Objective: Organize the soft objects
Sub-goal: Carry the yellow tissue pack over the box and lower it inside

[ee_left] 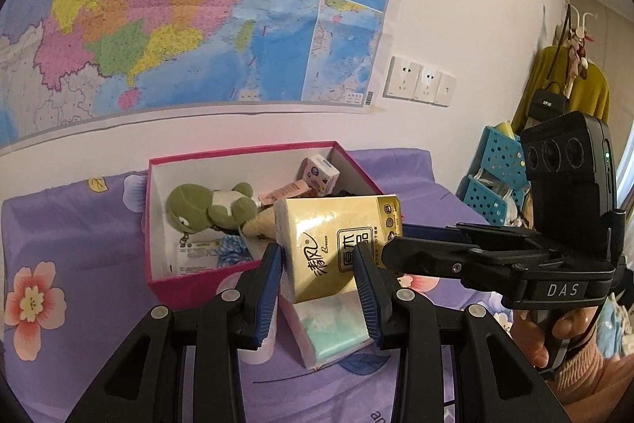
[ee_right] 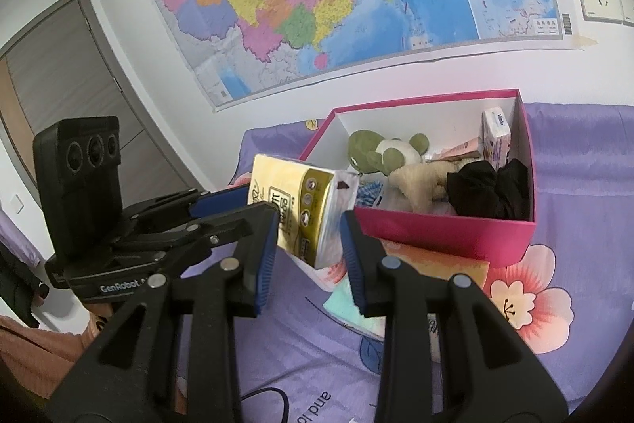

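Left gripper (ee_left: 319, 288): blue pads clamped on both sides of a yellow tissue pack (ee_left: 338, 244), held tilted in the air above the purple floral sheet (ee_left: 79, 244), just in front of the pink box's near wall. Right gripper (ee_right: 307, 260): fingers spread, the same pack's white end between them; contact cannot be confirmed. Below the pack, flat on the sheet, lies a pack with a mint-green face (ee_left: 335, 328), with a white cylinder (ee_left: 259, 339) beside it. Beyond, the pink box (ee_left: 186, 282) stands open, containing a green plush frog (ee_left: 210, 205), a cream plush (ee_right: 420, 181), a black cloth (ee_right: 489, 191) and a small tissue pack (ee_right: 495, 135) upright in the far right corner. A map (ee_left: 178, 6) covers the wall behind.
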`<act>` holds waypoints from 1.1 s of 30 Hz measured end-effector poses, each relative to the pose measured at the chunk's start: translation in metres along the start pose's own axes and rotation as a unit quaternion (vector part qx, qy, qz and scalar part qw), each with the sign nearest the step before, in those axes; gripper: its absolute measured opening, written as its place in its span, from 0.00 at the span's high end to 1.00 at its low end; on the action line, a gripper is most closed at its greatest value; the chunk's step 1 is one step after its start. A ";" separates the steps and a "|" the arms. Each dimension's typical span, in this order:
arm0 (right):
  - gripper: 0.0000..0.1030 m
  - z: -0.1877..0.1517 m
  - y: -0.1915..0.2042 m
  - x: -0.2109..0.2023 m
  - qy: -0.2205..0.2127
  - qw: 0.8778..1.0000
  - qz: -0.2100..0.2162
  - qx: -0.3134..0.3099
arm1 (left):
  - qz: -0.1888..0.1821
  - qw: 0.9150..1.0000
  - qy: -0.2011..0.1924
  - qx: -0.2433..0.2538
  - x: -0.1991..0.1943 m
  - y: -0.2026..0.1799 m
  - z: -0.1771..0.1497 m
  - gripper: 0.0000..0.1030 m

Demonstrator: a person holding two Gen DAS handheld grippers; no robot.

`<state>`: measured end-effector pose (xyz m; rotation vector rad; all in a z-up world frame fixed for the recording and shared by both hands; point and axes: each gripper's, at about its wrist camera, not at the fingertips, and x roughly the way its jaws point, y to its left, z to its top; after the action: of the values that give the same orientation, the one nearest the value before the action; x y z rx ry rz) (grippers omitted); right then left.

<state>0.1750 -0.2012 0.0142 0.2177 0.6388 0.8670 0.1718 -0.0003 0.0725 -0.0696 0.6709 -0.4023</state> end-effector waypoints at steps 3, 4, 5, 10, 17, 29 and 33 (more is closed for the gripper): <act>0.65 0.002 -0.002 0.002 0.002 1.000 0.001 0.002 | -0.002 1.000 0.004 -0.002 0.003 0.003 0.001 0.64; 0.65 0.003 -0.003 0.003 0.002 1.000 0.002 0.004 | -0.004 1.000 0.005 -0.005 0.004 0.004 0.002 0.64; 0.65 0.003 -0.004 0.005 0.004 1.000 0.003 0.006 | -0.003 1.000 0.004 -0.005 0.004 0.004 0.002 0.64; 0.65 0.005 -0.006 0.009 0.007 1.000 0.002 0.009 | 0.001 1.000 0.005 -0.003 0.007 0.006 0.005 0.64; 0.65 0.009 -0.008 0.013 0.008 1.000 0.002 0.012 | 0.005 1.000 0.006 0.000 0.011 0.009 0.007 0.64; 0.65 0.011 -0.012 0.024 0.014 1.000 -0.002 0.019 | 0.008 1.000 0.012 -0.004 0.019 0.017 0.009 0.64; 0.65 0.011 -0.013 0.025 0.014 1.000 -0.002 0.021 | 0.008 1.000 0.014 -0.004 0.023 0.019 0.011 0.64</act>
<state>0.2019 -0.1892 0.0071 0.2425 0.6846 0.8539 0.2013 0.0078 0.0643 -0.0661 0.6996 -0.3859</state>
